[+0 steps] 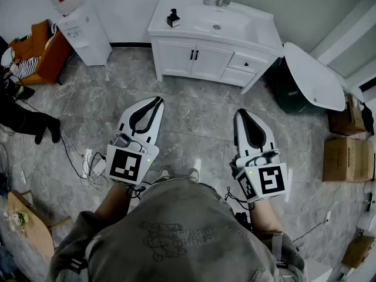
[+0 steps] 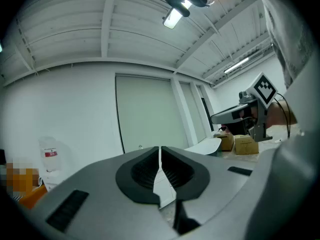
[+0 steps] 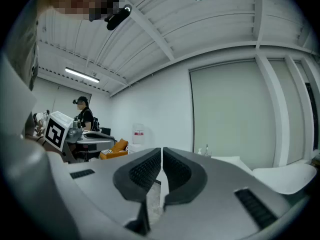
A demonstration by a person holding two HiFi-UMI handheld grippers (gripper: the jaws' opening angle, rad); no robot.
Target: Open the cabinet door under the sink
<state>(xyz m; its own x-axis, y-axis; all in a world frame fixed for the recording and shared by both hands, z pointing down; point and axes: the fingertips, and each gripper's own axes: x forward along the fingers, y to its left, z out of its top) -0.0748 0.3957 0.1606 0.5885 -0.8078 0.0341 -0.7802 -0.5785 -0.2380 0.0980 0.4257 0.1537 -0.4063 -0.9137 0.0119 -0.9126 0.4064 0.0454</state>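
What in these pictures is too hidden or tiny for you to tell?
- Head view: the inside of the cabinet, behind its shut doors.
- Head view: the black object on the countertop, too small to identify.
- Gripper views: the doors, blocked by the left gripper and right gripper themselves.

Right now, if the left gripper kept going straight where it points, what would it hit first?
Probably the white sink cabinet. The left gripper, shut and empty, aims across the floor at its left door; whether it would meet the door or the countertop edge above is unclear.
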